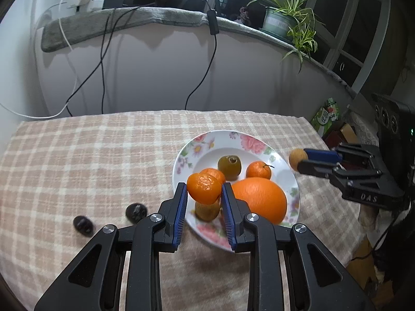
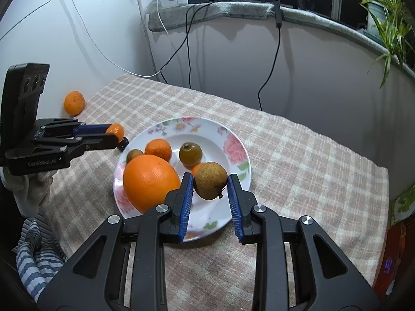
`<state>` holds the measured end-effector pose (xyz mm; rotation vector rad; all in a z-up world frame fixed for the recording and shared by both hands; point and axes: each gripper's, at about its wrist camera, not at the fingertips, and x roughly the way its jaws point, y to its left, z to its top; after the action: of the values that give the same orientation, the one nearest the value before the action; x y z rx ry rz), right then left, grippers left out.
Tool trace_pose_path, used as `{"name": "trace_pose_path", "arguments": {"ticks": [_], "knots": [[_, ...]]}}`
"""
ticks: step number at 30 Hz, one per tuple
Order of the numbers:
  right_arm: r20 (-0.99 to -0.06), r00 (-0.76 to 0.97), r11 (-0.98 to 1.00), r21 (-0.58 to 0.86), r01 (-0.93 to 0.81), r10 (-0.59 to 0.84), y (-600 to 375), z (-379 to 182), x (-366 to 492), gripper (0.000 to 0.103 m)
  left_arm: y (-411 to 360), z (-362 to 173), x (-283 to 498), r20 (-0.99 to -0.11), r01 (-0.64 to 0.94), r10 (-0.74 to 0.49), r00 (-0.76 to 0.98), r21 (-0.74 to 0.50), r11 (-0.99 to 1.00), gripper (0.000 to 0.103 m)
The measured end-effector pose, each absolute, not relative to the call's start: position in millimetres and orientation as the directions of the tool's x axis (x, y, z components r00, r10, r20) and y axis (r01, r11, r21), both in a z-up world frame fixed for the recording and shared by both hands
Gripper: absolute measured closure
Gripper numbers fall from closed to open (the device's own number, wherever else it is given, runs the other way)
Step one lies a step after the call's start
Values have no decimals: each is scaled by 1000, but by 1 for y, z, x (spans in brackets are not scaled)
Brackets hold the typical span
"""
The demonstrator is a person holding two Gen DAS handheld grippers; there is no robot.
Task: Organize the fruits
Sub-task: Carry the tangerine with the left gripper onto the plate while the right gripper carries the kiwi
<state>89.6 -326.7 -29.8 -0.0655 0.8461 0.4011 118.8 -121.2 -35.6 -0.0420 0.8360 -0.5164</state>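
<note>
Gripping mandarin (image 1: 204, 188) (left gripper (image 1: 203, 193)), right gripper (image 2: 210, 181) pear (image 2: 210, 180).

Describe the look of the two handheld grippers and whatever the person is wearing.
Both the left gripper and the right gripper are matte black linkage frames with silver pivot bolts and ribbed blue pads. Each carries an upright black camera block with round lenses; white lettering marks the bodies. A pale knit glove covers the left hand.

Room by a dark window

A checked cloth (image 1: 103, 150) covers the worktop; behind it a pale wall (image 1: 155, 72), a grey-covered sill (image 1: 145, 18) with a potted plant (image 1: 288, 18), hanging cables (image 1: 103, 59).
</note>
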Motion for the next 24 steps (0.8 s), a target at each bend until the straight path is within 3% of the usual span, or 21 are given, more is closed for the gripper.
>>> {"name": "trace_pose_path", "arguments": {"ticks": [24], "knots": [[-759,558,921,142,-363,336,-339,-53,95,75,-142,-43,158,-730,416,-435,527,-225,881,78]]}}
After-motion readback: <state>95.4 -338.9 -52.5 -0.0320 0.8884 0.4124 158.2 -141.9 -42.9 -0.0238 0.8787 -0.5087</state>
